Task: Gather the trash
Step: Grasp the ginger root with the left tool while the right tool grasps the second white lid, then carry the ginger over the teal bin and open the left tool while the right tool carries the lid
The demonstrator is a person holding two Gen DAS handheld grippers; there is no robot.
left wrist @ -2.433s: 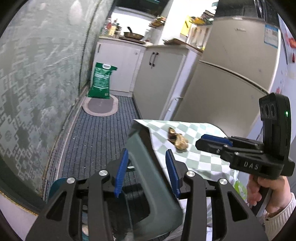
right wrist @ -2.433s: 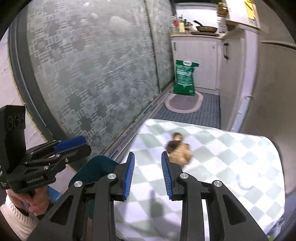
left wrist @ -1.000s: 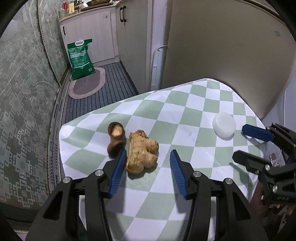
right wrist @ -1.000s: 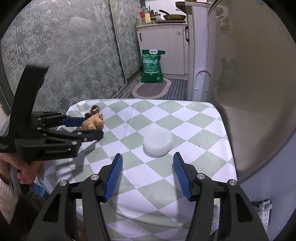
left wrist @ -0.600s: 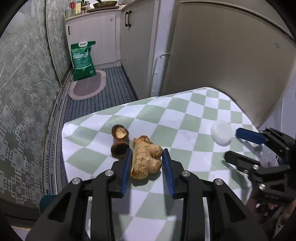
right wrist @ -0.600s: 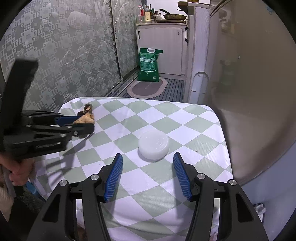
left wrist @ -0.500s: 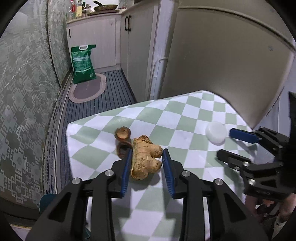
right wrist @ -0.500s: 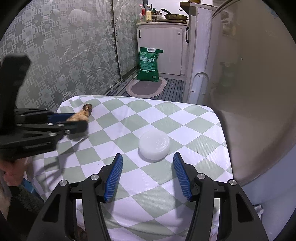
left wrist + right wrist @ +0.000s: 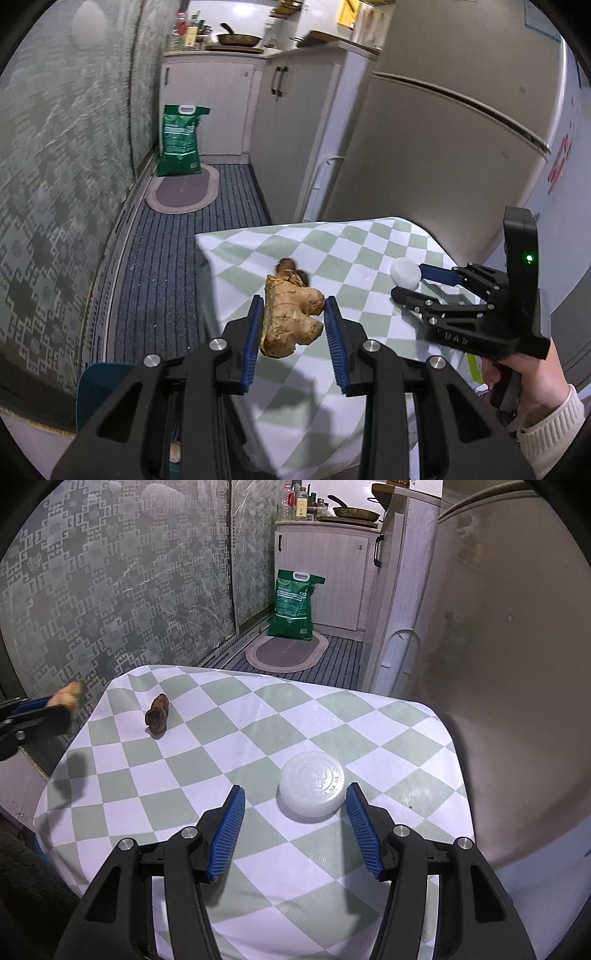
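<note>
- Now the ginger root [image 9: 291,314] is clamped between the blue pads of the left gripper [image 9: 293,325], whose jaws have just been closing on it; a second ago it lay on the checkered tablecloth [image 9: 369,240], and it is now seen lifted clear, out beyond the table's left edge in the right wrist view.
- Nearby, the right gripper [image 9: 293,827] is held about half open over the cloth, nothing gripped; the white round lid [image 9: 312,784] lies between its fingertips, untouched.
- Further off, the brown husk pieces [image 9: 158,716] are left on the cloth near its far left corner.
- By this reading, one piece of trash is secured for disposal, while the lid and husks remain to be collected.
- Beyond, a green bag [image 9: 295,603] is seen standing by the cabinets.
</note>
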